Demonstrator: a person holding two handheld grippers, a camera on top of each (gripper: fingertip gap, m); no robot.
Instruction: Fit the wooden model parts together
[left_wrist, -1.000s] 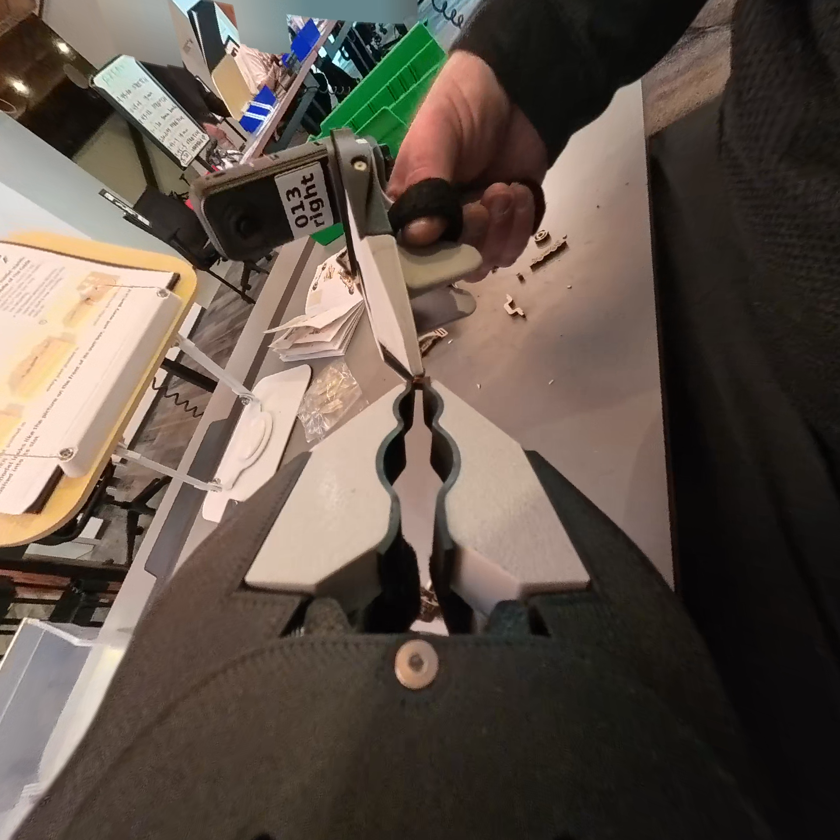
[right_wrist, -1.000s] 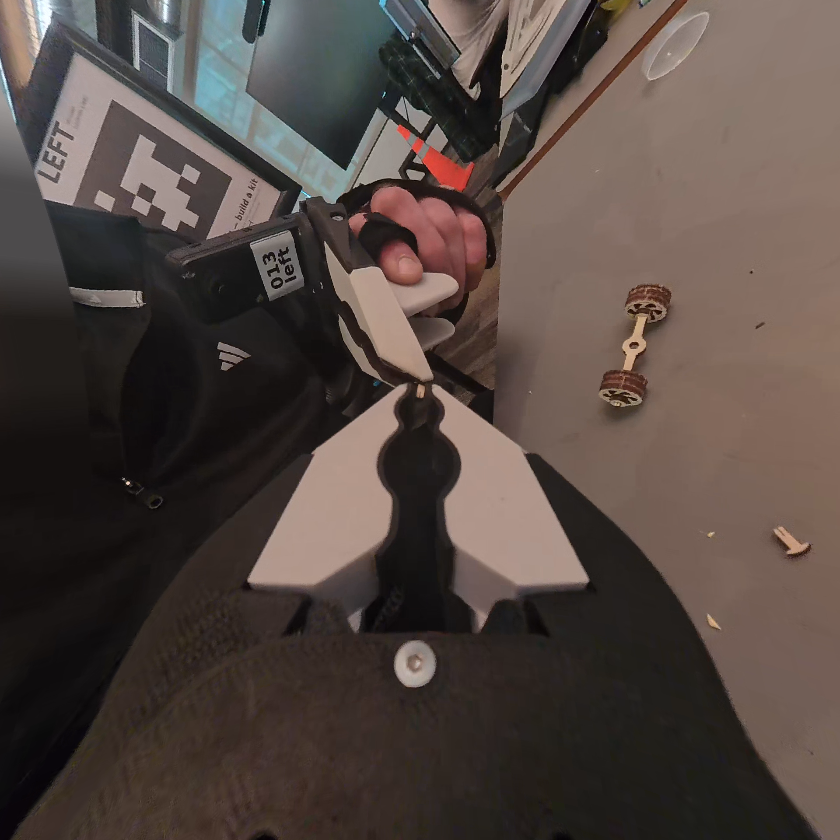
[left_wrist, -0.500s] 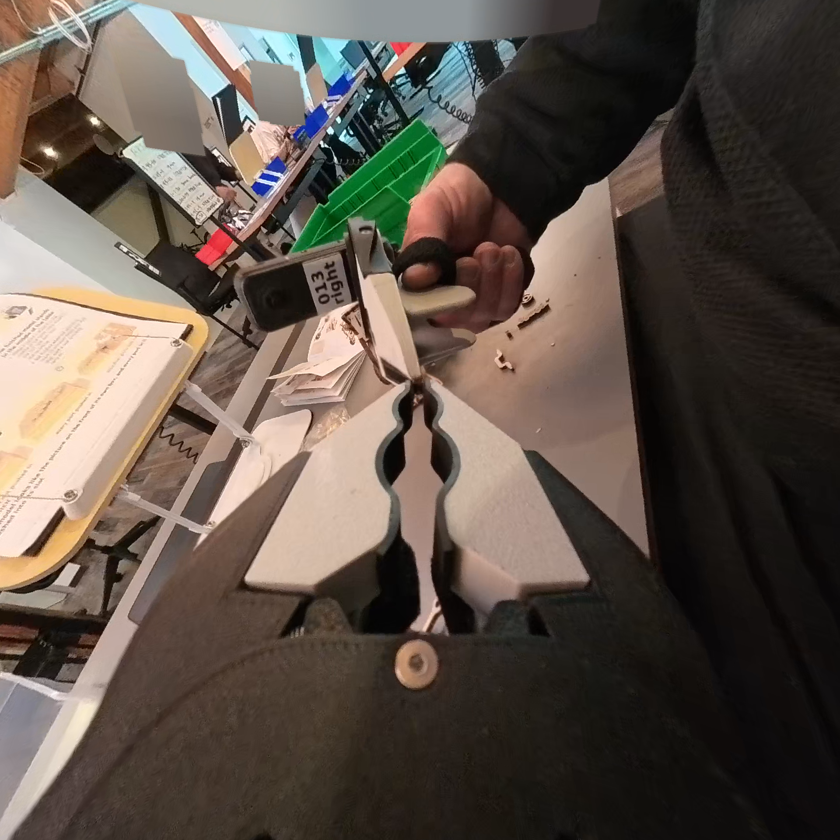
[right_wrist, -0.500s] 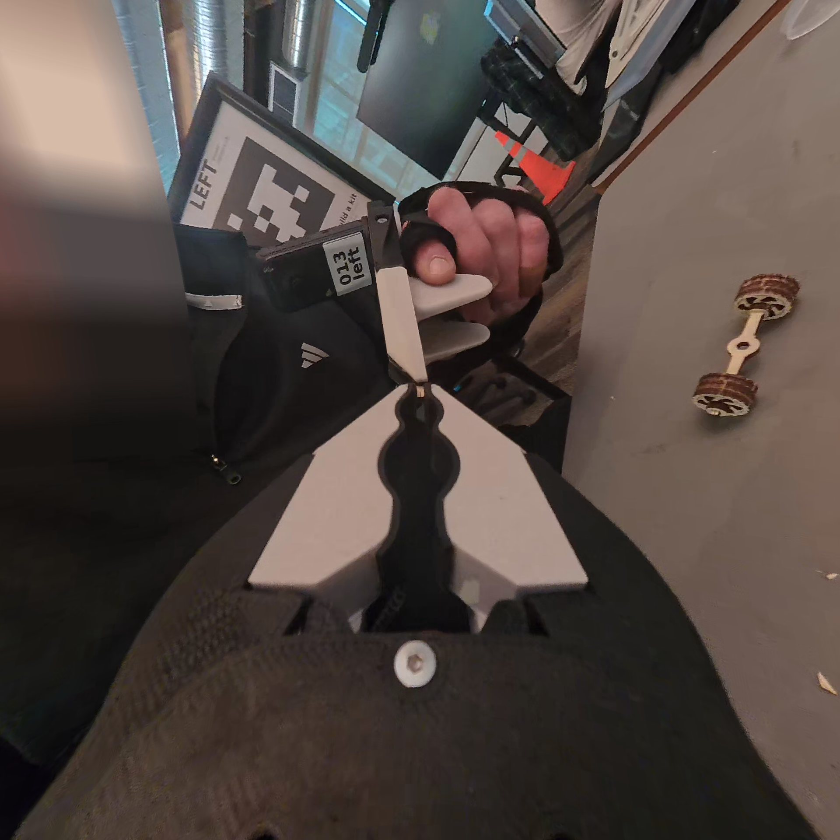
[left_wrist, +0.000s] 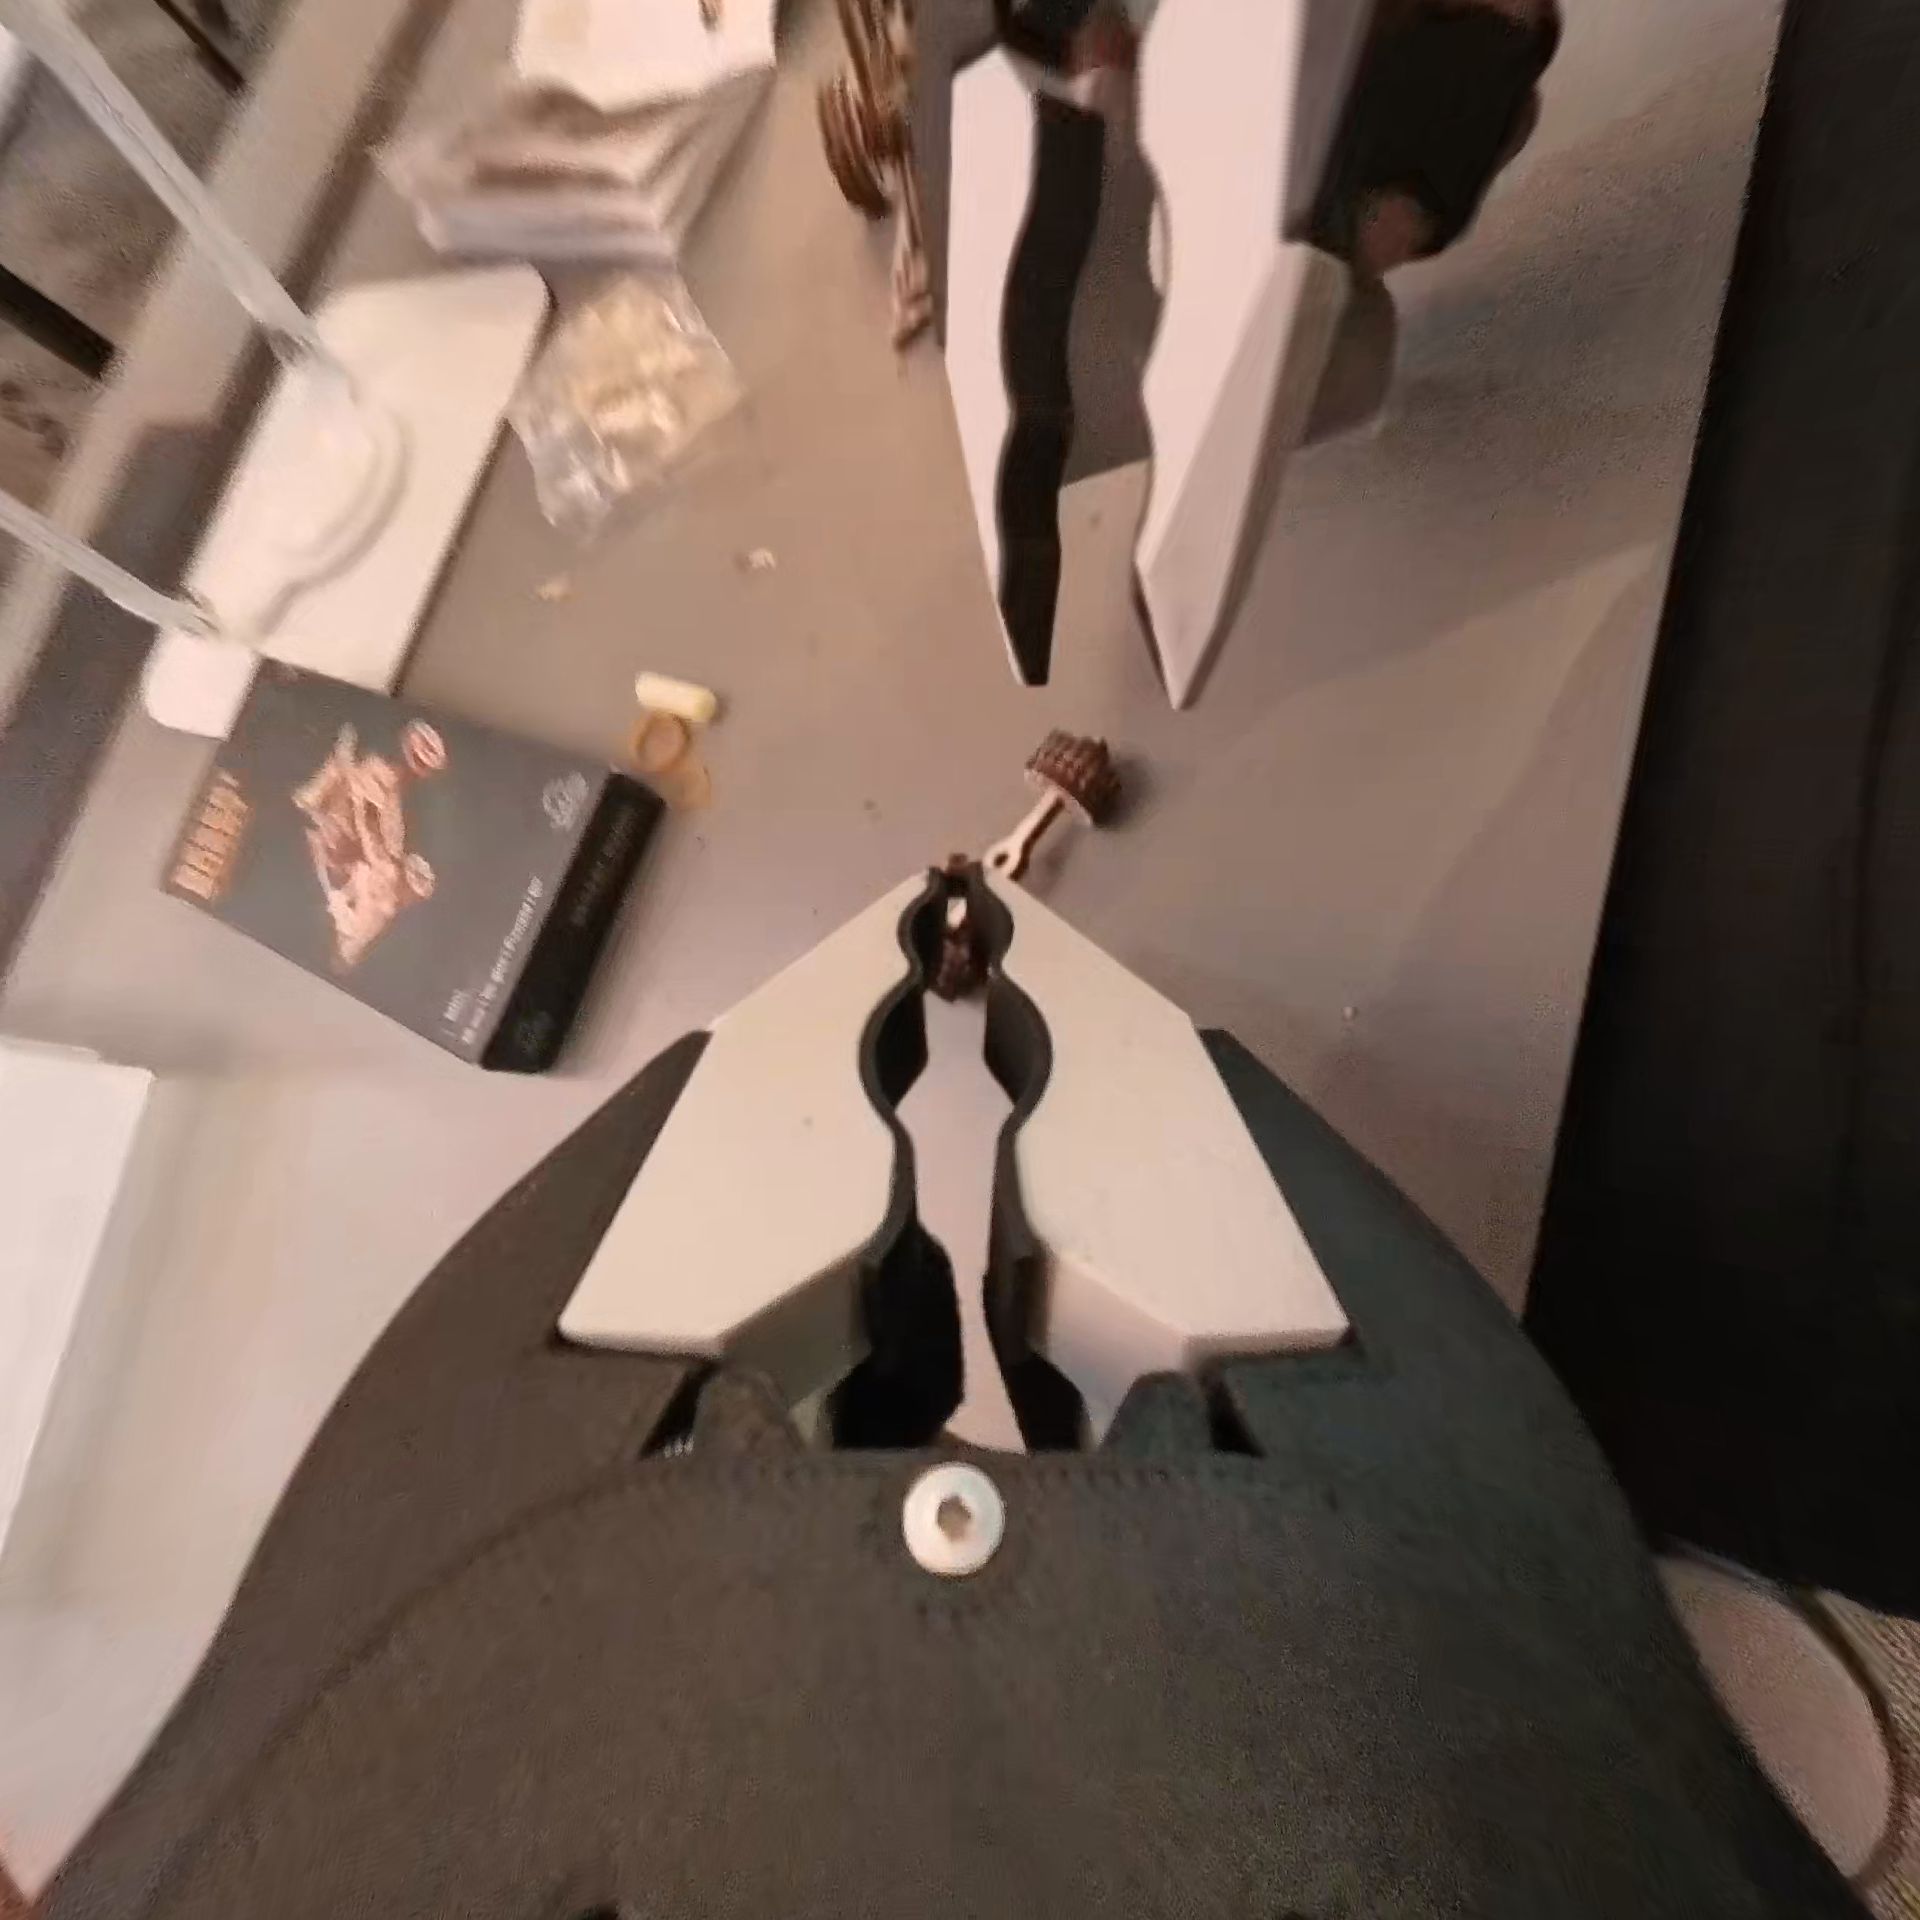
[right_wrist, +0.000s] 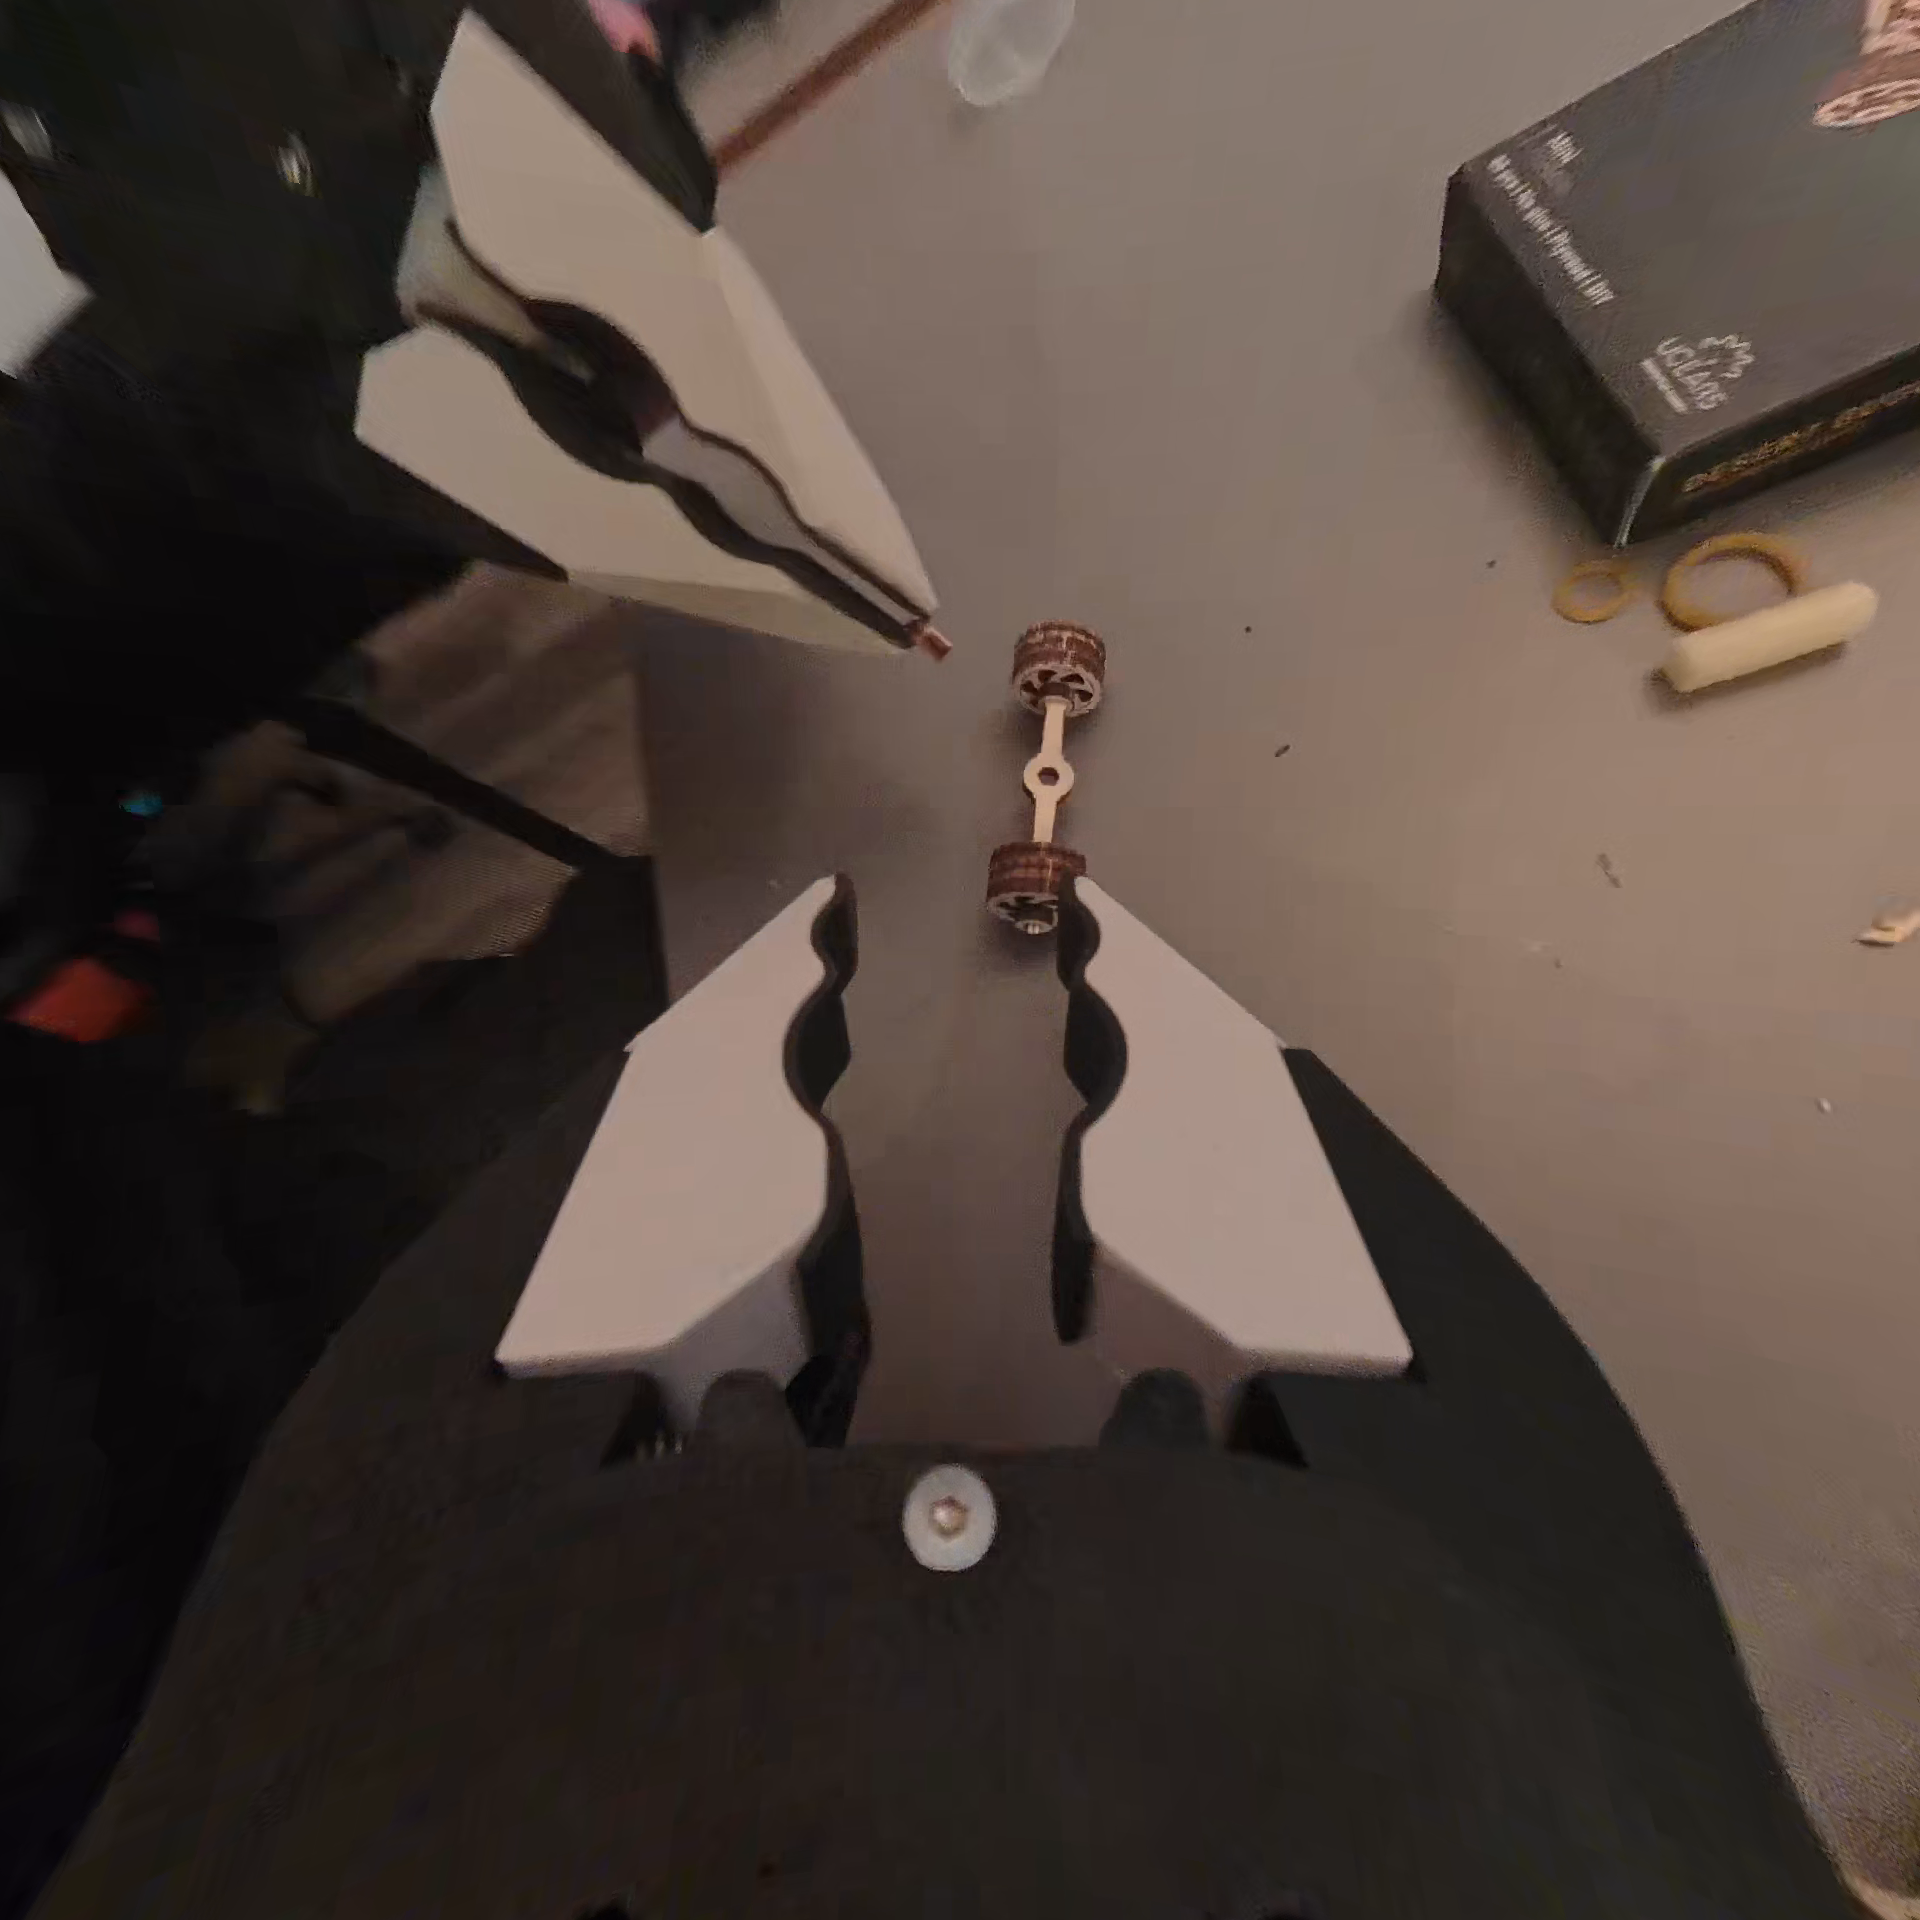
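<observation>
A wooden axle (right_wrist: 1047, 774) with a brown wheel at each end lies on the grey table (right_wrist: 1351, 935). My right gripper (right_wrist: 958, 894) is open and empty above the table. The near wheel (right_wrist: 1034, 891) lies just off the tip of its right finger (right_wrist: 1086, 914), not pressed. My left gripper (right_wrist: 914, 629) is shut on a small brown wooden piece (right_wrist: 935, 641) that sticks out of its tips, left of the far wheel. In the left wrist view the left gripper (left_wrist: 956, 878) pinches that piece (left_wrist: 954, 862) above the axle (left_wrist: 1039, 831). The open right gripper (left_wrist: 1107, 686) hangs beyond it.
A dark kit box (right_wrist: 1704, 312) lies at the right, with wooden rings (right_wrist: 1725, 592) and a pale cylinder (right_wrist: 1766, 649) beside it. A plastic bag of parts (left_wrist: 623, 405) and a stack of sheets (left_wrist: 592, 135) lie farther back. The table edge (right_wrist: 665, 727) runs at the left.
Both grippers were raised tip to tip, shut around the small piece. Now both have swung down over the table; the right has opened and let go, while the left keeps the piece.
</observation>
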